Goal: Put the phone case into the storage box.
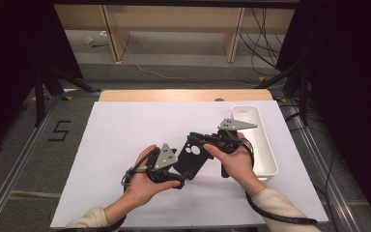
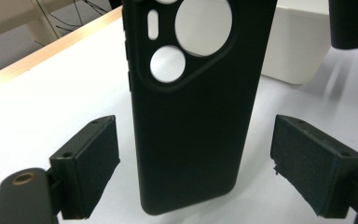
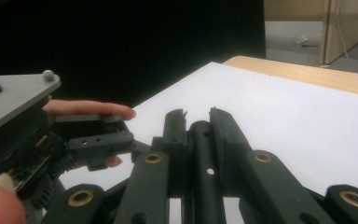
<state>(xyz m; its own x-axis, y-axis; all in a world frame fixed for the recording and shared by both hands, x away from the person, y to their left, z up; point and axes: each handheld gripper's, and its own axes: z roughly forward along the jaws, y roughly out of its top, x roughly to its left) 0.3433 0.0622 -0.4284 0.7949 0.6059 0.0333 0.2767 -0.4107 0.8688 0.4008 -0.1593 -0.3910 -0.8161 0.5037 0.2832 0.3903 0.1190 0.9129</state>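
The black phone case hangs just above the tabletop, pinched edge-on in the right claw; the left claw gapes around its lower end, pads clear. Light, flexible, probably slick — best gripped across its long side edges

Black two-jaw grippers — left gripper, right gripper — grey triangular plates, brass-ringed screws, black cables, cream sleeves.

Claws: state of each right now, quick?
Left claw: open, its pads stand clear on either side of the black phone case.
Right claw: shut on the phone case's edge.
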